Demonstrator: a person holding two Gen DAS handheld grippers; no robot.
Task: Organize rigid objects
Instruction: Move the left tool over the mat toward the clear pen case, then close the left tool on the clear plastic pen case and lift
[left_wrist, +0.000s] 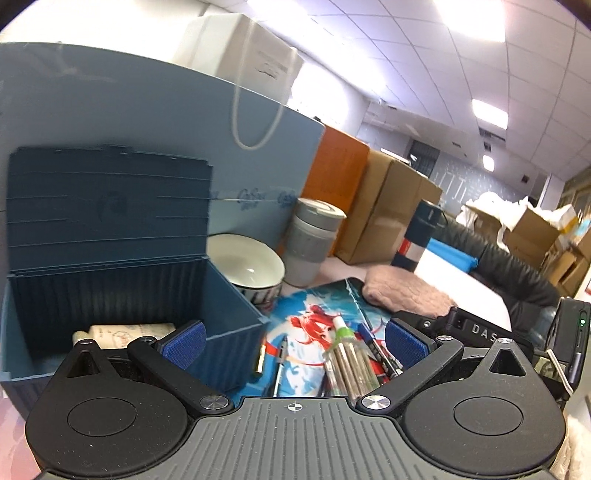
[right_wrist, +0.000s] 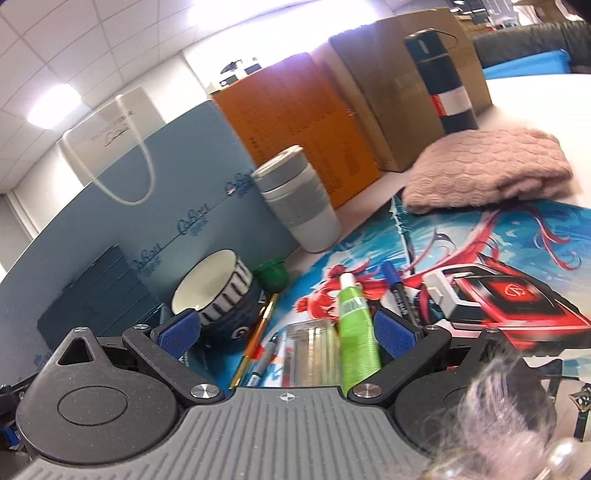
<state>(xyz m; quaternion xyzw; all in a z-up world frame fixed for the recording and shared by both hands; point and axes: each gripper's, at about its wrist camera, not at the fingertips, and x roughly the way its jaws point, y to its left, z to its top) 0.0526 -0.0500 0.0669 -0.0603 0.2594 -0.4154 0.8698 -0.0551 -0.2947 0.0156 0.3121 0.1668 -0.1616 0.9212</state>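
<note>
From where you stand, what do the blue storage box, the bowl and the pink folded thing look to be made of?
The blue storage box looks like matte moulded plastic: its walls and open lid are evenly ribbed. The bowl seems glazed ceramic, with a glossy white inside that catches the light and a painted dark pattern outside. The pink folded thing looks like soft fabric, probably a towel or knit, going by its bumpy woven texture.

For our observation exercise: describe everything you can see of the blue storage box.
The blue storage box looks like ribbed plastic, styled like a shipping container. Its hinged lid stands open and upright against the light blue bag behind it. A cream-coloured packet lies inside. A white-lined bowl sits beside its right wall; whether they touch is unclear.
</note>
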